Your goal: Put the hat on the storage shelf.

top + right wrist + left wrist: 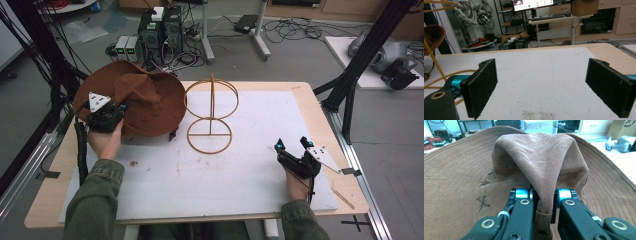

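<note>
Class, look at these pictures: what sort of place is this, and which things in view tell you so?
Probably a robotics lab or workshop. Desktop computers stand on the floor amid loose cables, a robot arm stands by shelves in the right gripper view, and a monitor sits on a desk behind.

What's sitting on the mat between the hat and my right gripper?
The yellow wire hat stand stands between the brown hat and the right gripper, as the high view shows; past it, bare white mat.
</note>
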Motion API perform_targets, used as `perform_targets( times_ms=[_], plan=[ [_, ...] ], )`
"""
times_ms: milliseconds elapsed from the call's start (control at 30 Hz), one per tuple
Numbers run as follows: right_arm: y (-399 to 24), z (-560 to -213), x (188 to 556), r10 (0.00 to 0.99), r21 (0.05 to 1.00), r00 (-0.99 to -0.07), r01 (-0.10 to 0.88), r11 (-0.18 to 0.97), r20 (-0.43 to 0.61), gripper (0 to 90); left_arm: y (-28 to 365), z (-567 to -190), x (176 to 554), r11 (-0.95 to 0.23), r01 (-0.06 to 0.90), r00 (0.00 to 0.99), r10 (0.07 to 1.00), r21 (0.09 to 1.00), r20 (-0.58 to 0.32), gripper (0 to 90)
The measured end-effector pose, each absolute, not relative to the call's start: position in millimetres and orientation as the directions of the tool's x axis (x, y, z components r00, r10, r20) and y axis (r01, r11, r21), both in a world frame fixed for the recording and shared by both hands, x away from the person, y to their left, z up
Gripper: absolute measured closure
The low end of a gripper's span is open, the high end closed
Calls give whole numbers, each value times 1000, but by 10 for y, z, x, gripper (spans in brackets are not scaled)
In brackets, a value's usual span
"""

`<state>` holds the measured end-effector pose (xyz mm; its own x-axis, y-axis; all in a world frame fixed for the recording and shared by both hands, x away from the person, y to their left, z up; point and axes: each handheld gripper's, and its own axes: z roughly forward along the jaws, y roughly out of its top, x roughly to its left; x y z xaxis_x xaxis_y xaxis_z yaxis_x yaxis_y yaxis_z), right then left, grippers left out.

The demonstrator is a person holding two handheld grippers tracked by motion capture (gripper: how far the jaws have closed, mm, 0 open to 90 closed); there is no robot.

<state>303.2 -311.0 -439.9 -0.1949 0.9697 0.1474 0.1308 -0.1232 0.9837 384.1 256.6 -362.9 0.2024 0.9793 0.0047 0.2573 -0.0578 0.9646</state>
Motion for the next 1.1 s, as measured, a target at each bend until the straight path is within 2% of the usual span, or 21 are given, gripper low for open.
perform_targets(
  times_ms=[467,767,1100],
  plan=[
    [-3095,-4394,3028,970,986,-201,120,-113,136,98,2661,-3435,3645,55,104,152,986,993,-70,874],
    [-3096,-4394,3027,971,987,-200,121,-107,130,98,2725,-3327,3496,101,-12,167,981,995,-98,875],
    [-3094,-4390,3022,970,988,-208,113,-108,129,97,2799,-3265,3392,146,-79,189,973,986,-129,874]
  ],
)
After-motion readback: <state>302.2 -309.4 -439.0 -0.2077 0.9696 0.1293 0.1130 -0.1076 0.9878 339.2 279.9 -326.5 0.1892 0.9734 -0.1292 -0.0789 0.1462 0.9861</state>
